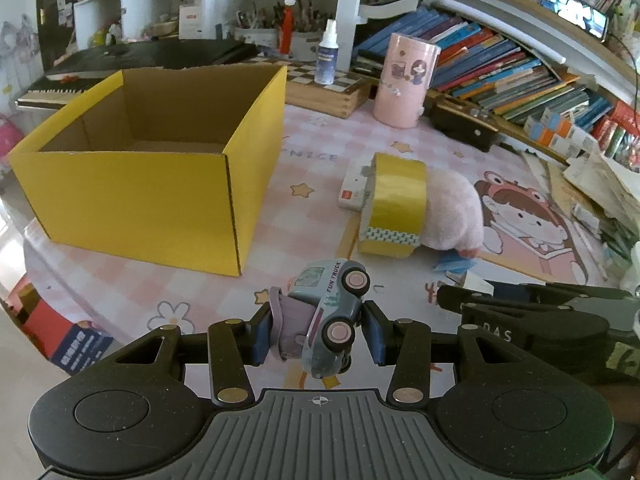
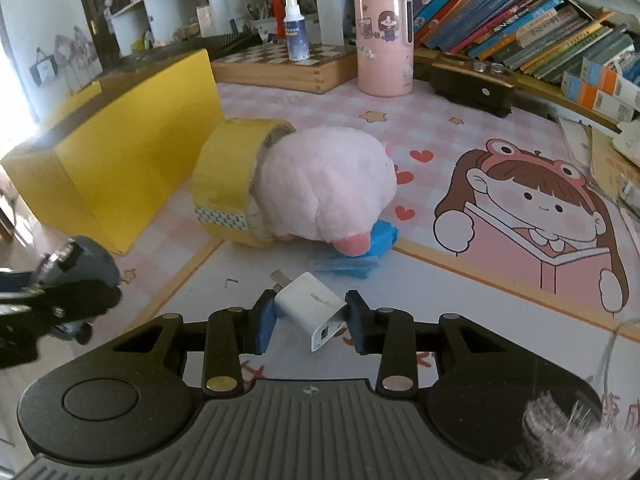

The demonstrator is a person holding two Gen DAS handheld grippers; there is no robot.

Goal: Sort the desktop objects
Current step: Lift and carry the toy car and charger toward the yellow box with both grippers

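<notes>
Toy truck (image 1: 326, 316) tilted between left fingers (image 1: 260, 334); white charger (image 2: 310, 308) between right fingers (image 2: 266, 322).

Yellow box (image 1: 132, 196), grey-blue toy truck (image 1: 326, 320), white charger (image 2: 310, 306), pink checked mat (image 2: 432, 136).

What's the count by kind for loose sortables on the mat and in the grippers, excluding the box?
Toys: 2 (toy truck, pink plush)
Tape rolls: 1 (yellow tape)
Chargers: 1 (white charger)
Blue packets: 1 (blue packet)
White boxes: 1 (white box)
Total: 6
</notes>
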